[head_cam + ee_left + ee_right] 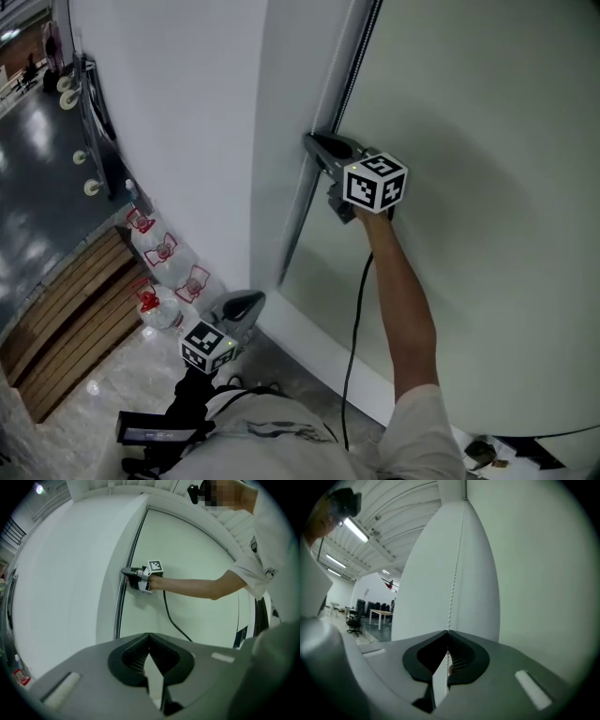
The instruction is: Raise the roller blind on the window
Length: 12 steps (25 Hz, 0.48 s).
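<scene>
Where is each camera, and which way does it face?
Head view: on the person's head, looking down the roller blind; right arm, grippers show.
Left gripper view: on left gripper, facing the blind; own shut jaws.
Right gripper view: on right gripper, looking up the bead chain it pinches.
Shared: first two show the right gripper.

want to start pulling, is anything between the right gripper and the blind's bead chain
Nothing visible does. The right gripper has its jaws shut directly on the bead chain, and the chain above them hangs unobstructed.

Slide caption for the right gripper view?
Right gripper shut on the bead chain, beside the roller blind.
</scene>
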{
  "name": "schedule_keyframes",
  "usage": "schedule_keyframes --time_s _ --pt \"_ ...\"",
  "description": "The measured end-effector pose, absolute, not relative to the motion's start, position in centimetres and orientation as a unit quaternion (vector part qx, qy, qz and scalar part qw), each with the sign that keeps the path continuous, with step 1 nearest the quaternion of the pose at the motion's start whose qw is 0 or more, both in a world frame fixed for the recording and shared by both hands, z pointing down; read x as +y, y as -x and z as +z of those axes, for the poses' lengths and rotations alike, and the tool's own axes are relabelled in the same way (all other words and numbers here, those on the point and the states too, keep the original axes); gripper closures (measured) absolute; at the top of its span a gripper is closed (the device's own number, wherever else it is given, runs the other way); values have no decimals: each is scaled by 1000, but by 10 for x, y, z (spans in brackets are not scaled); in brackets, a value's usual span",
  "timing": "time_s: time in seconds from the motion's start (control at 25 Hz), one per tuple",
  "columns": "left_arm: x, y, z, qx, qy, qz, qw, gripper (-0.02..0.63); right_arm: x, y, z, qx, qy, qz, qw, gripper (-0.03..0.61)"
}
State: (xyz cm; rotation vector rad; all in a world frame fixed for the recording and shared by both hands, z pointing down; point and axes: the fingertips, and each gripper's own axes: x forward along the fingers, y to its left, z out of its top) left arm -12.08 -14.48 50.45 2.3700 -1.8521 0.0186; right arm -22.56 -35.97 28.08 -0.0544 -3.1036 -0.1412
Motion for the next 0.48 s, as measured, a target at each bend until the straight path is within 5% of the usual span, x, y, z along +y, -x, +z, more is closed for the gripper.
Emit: schedule_keyframes --time_s 0.24,0.36,0.48 --pt "-187 139 487 -586 -808 4 60 614 -313 197 286 -994 96 -32 33 574" --pt "-215 149 479 -573 -818 13 55 475 -285 182 288 -991 124 -29 37 574" --pt "-227 139 461 -558 -829 11 40 415 -238 158 278 -987 154 -30 36 574"
